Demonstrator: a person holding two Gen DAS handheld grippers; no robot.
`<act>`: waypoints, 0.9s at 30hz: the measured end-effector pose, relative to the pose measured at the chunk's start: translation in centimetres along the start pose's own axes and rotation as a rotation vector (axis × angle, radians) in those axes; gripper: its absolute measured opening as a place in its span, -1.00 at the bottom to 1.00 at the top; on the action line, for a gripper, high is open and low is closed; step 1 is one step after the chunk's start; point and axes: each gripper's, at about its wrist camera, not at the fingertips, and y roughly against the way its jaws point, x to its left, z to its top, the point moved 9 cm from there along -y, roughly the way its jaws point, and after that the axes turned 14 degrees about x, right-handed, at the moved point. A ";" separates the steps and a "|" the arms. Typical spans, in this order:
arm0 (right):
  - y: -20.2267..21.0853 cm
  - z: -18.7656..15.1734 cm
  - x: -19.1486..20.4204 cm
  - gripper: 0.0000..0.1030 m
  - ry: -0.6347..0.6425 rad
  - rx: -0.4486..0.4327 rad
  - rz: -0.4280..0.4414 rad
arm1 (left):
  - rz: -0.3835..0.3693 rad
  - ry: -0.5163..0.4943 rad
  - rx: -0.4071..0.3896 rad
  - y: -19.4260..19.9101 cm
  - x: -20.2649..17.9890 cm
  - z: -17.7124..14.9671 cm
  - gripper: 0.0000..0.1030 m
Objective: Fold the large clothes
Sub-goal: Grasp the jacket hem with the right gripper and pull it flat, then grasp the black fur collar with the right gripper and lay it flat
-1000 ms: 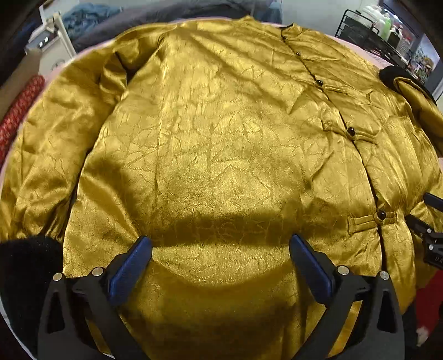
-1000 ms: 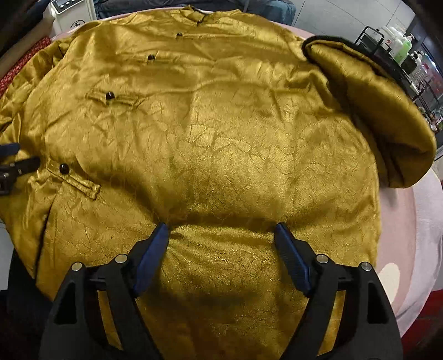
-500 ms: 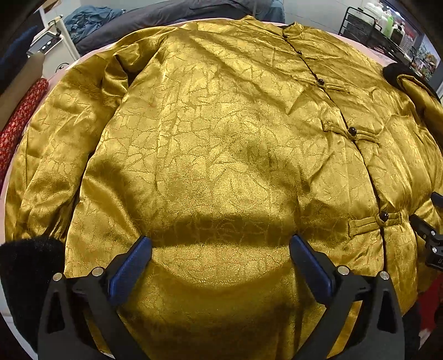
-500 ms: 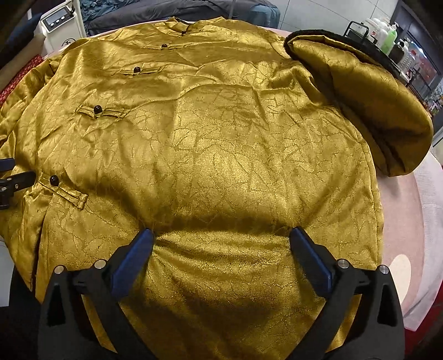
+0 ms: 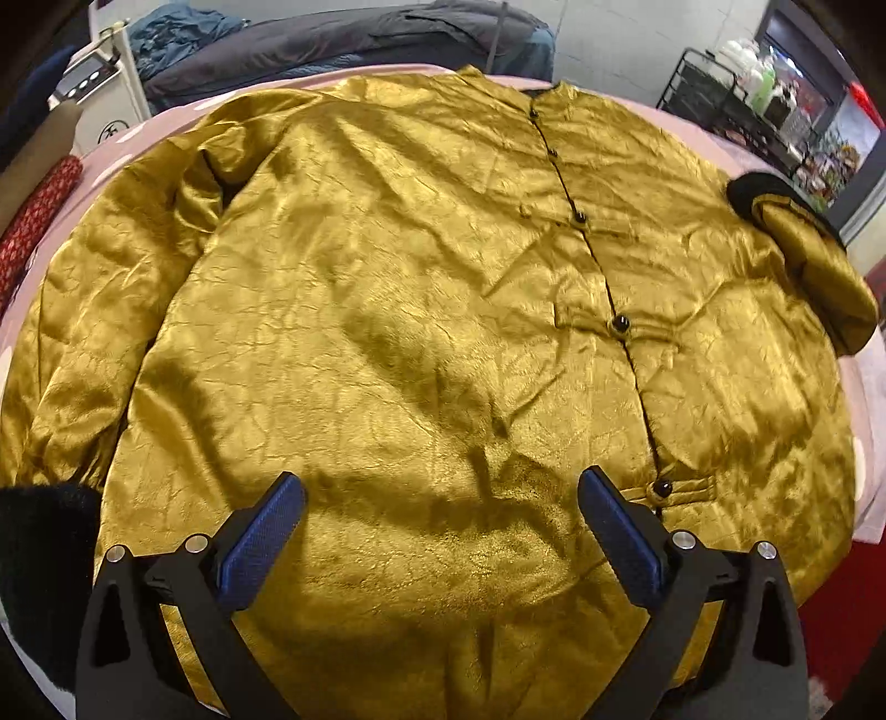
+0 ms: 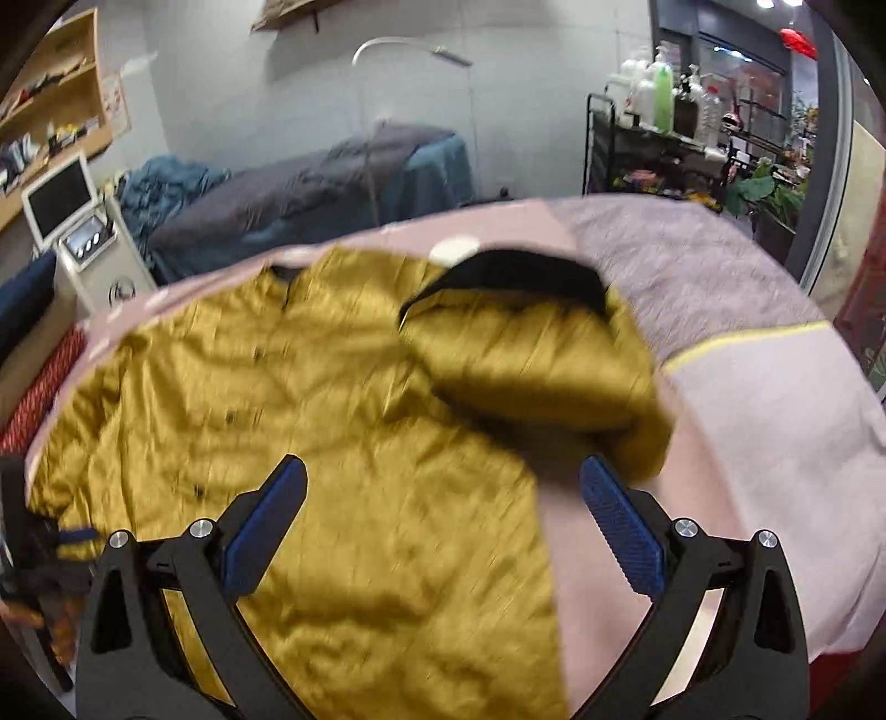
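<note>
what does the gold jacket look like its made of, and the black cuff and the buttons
Gold jacket: looks like a satin or brocade weave, glossy, with bright highlights on the creases and a faint crackle pattern. Black cuff on the folded sleeve: matte and soft-looking, perhaps fleece or faux fur; it reflects no light. Buttons: small dark rounded beads with a glint, probably plastic or glass, set on fabric tabs.

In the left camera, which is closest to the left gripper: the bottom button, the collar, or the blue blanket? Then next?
From the left gripper:
1. Bottom button, just right of it.
2. Collar, at the jacket's far end.
3. Blue blanket, behind the table, upper left.
</note>
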 end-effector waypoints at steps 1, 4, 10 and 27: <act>0.1 1.6 -1.0 0.89 -0.018 -0.006 -0.004 | 0.012 -0.010 0.018 -0.5 0.0 -0.3 0.88; -0.4 5.3 -4.6 0.89 -0.123 -0.001 0.022 | 0.045 -0.028 0.049 -1.9 -0.1 -0.8 0.88; -7.8 7.4 -9.2 0.85 -0.327 0.212 0.206 | 0.062 -0.041 0.080 -2.5 -0.2 -0.8 0.90; 4.6 10.4 -16.5 -0.74 -0.456 -0.241 0.160 | 0.070 -0.049 0.065 -2.8 -0.2 -0.5 0.90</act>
